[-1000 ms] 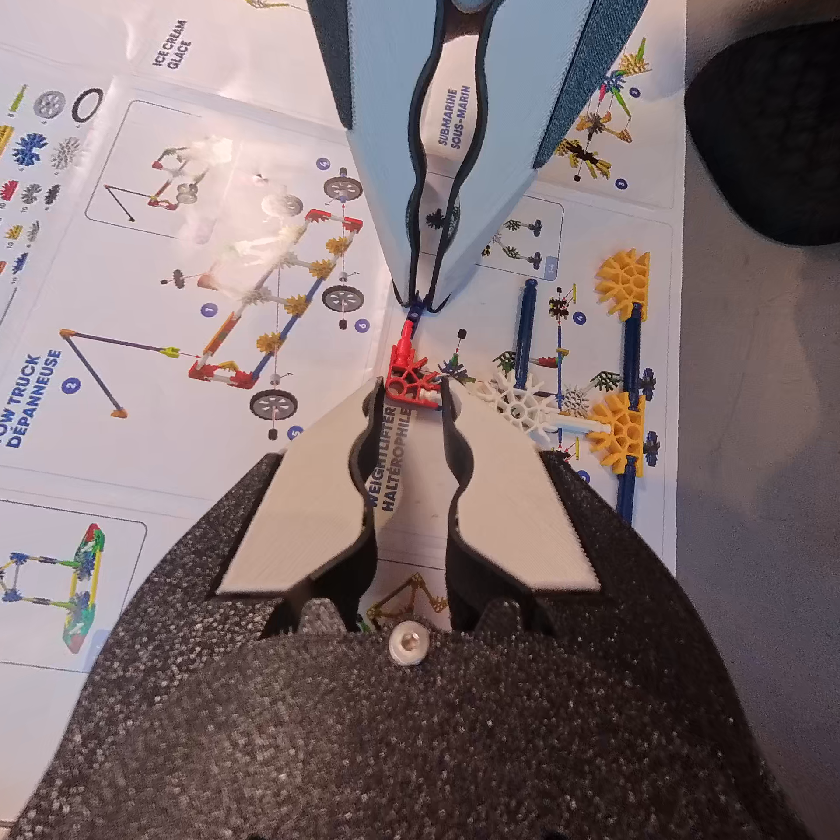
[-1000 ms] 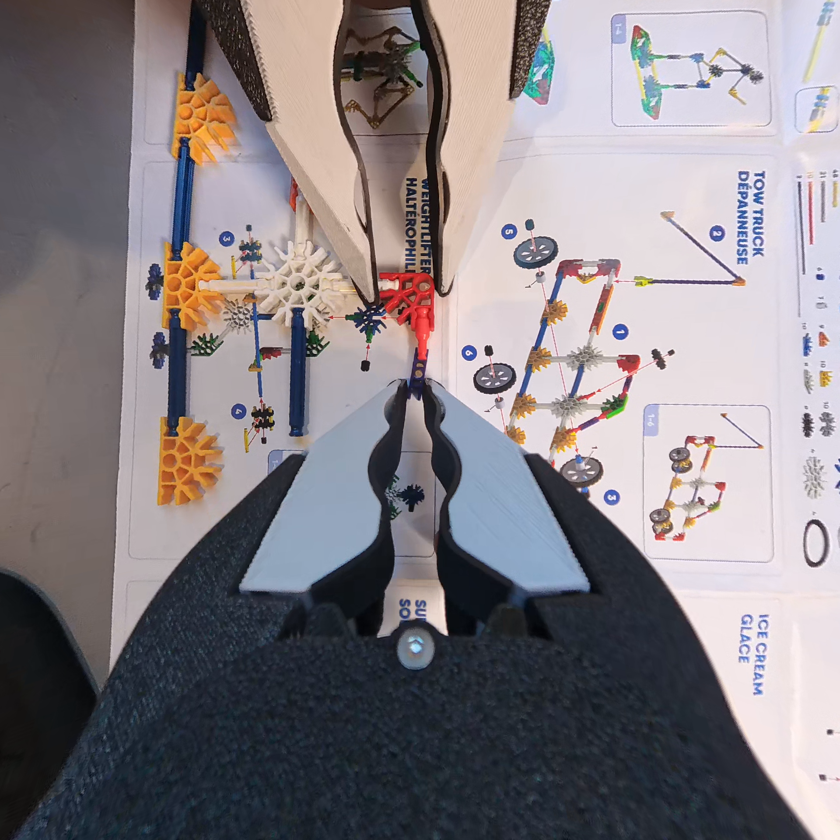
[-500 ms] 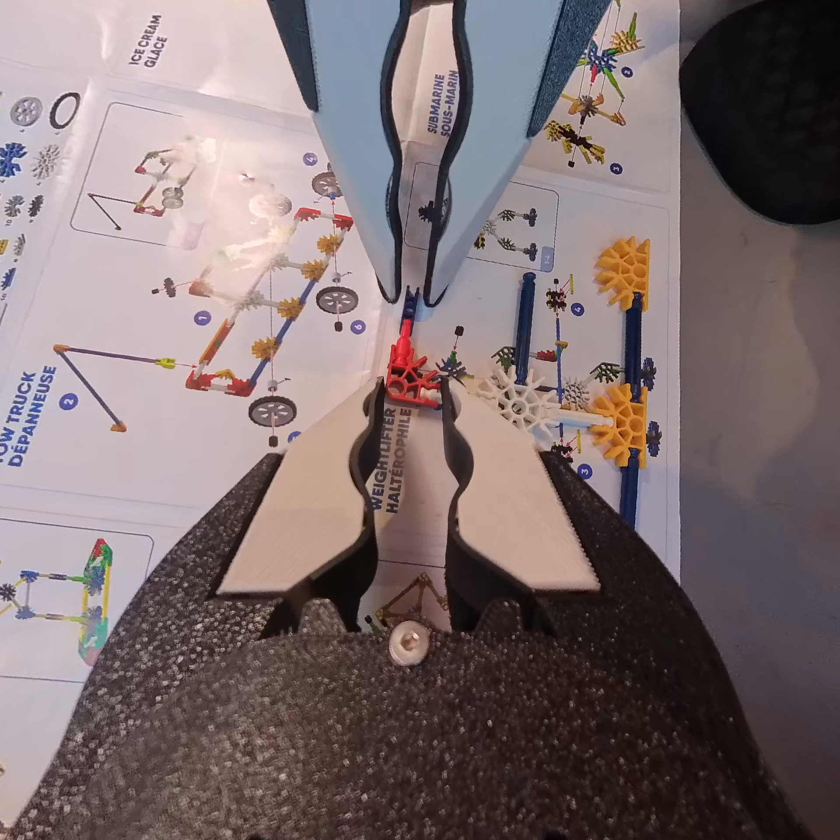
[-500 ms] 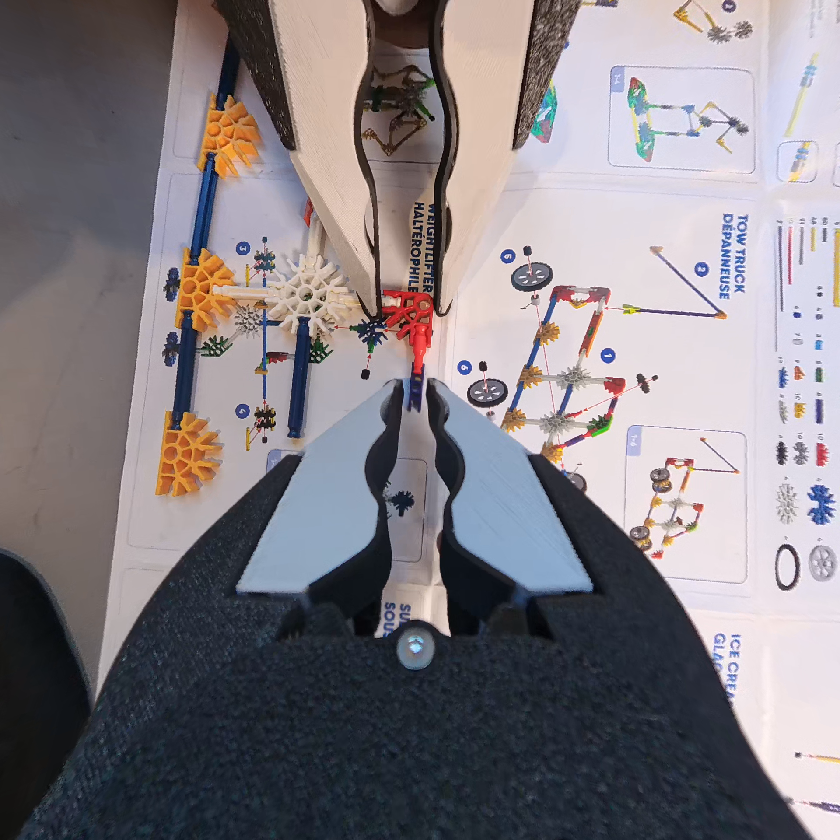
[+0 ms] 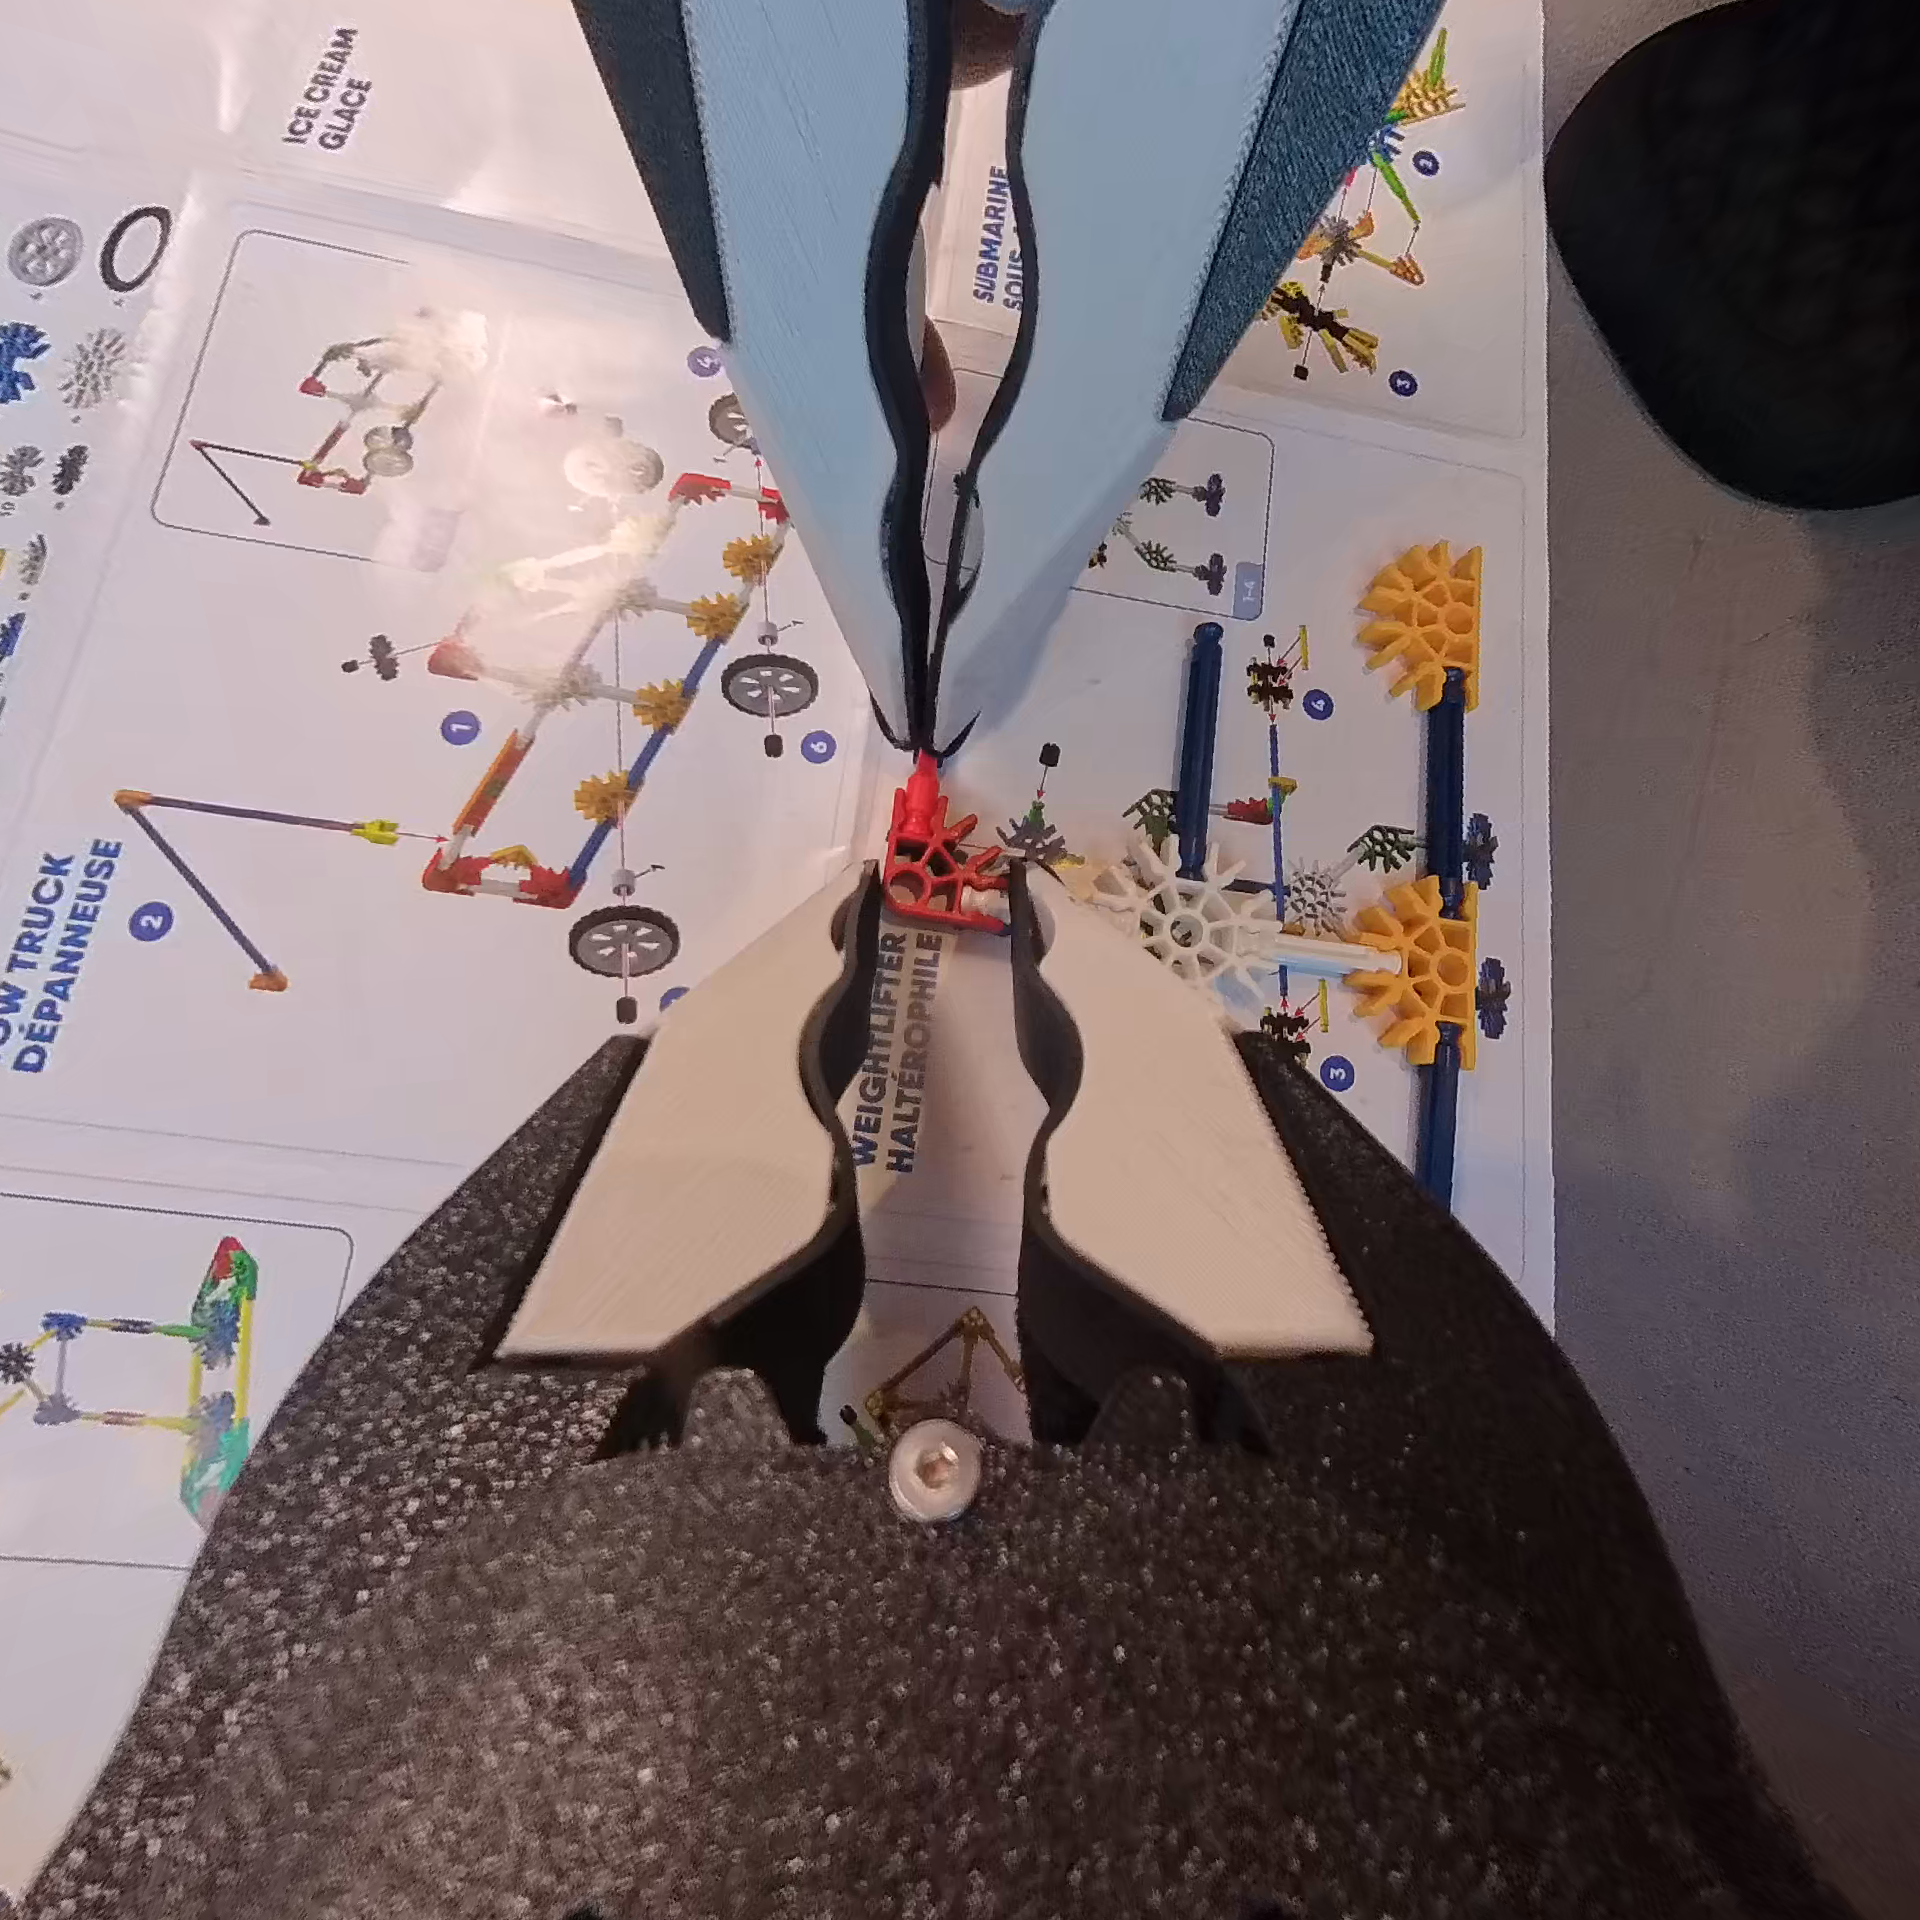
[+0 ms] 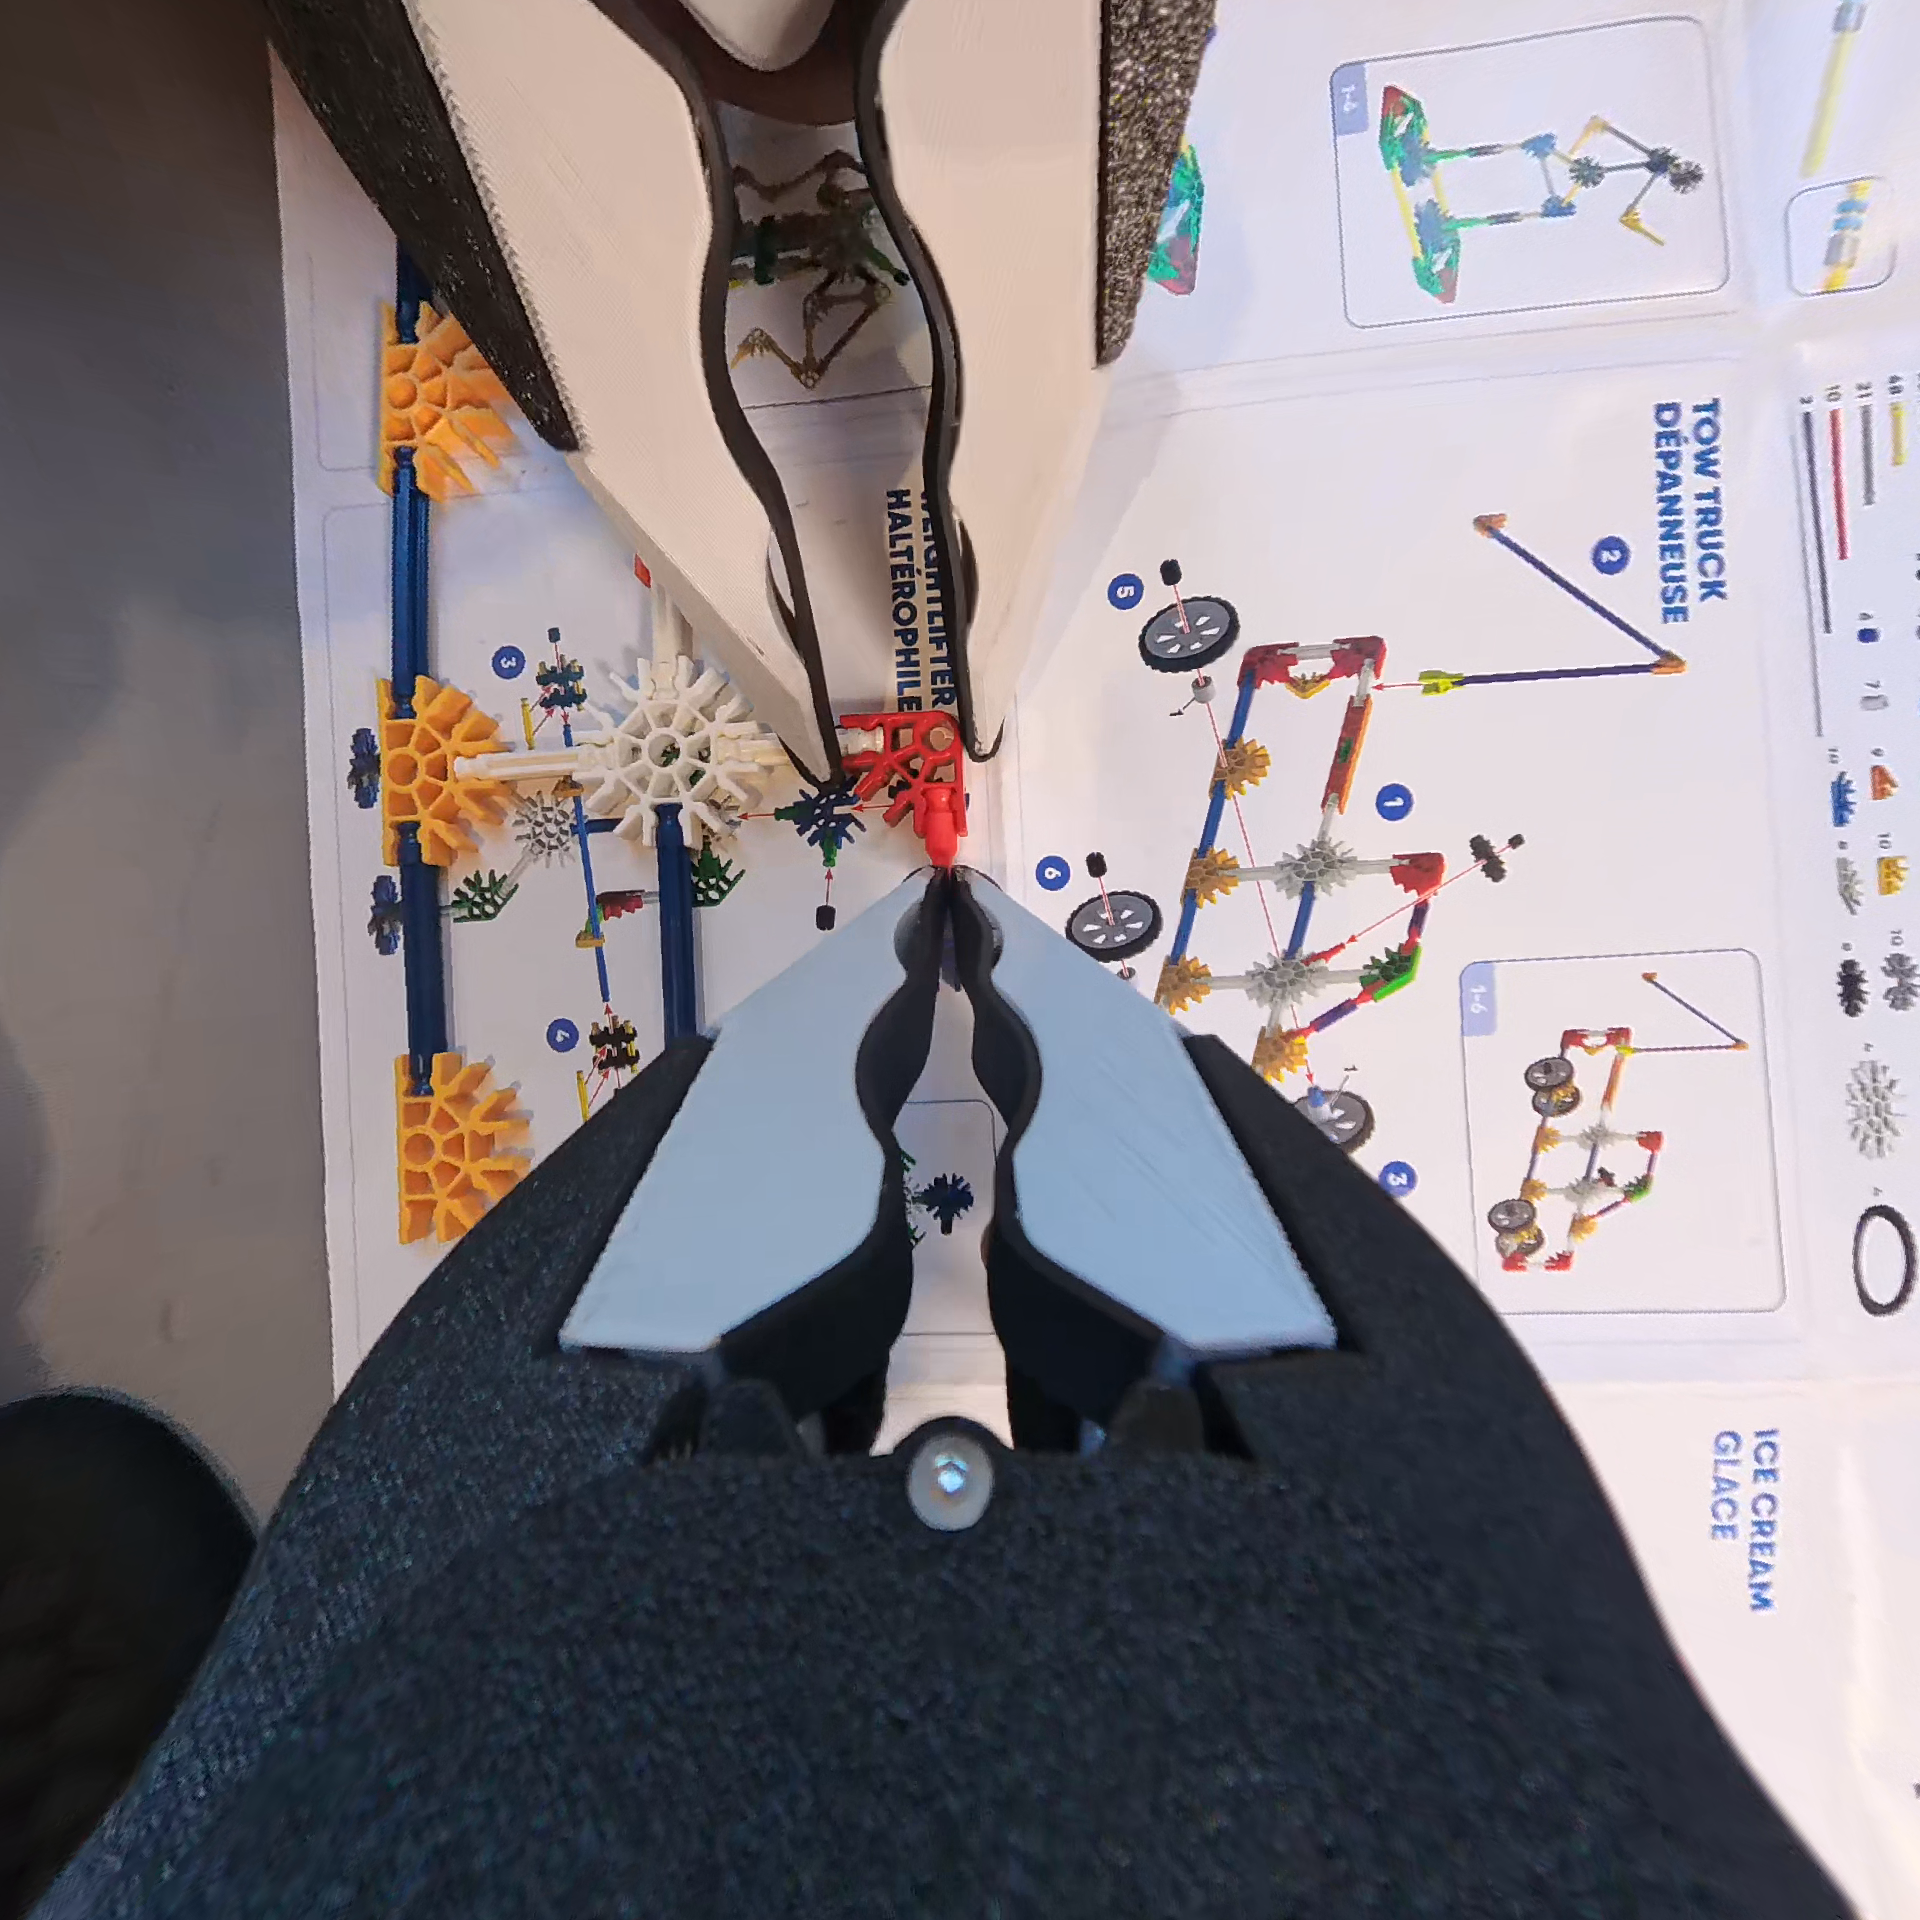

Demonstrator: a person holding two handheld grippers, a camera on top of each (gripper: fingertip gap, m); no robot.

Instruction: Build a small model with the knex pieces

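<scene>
My left gripper (image 5: 940, 888) has white fingers closed on a red corner connector (image 5: 935, 862) lying on the instruction sheet. A short red rod (image 5: 923, 790) sticks out of the connector's far side. My right gripper (image 5: 925, 743), with pale blue fingers, comes from the opposite side and is shut on that rod's outer end. In the right wrist view the right gripper (image 6: 940, 878) pinches the red rod (image 6: 940, 826), and the left gripper (image 6: 902, 756) clamps the red connector (image 6: 909, 753). A white rod links the connector to a white snowflake connector (image 6: 670, 753).
The white connector joins a flat frame of yellow fan connectors (image 5: 1418, 966) and blue rods (image 5: 1444, 779) near the sheet's edge. A printed instruction sheet (image 5: 312, 1039) covers the grey table (image 5: 1714, 935). A black rounded object (image 5: 1745, 239) sits off the sheet. The black rounded object (image 5: 1745, 239) is about 20 cm from both grippers' fingertips. It turns up in the right wrist view (image 6: 100, 1696) as well.
The right gripper opened slightly, slid forward along the rod towards the red connector and shut again. Less rod shows now; its blue end is hidden. The left gripper kept its hold.
</scene>
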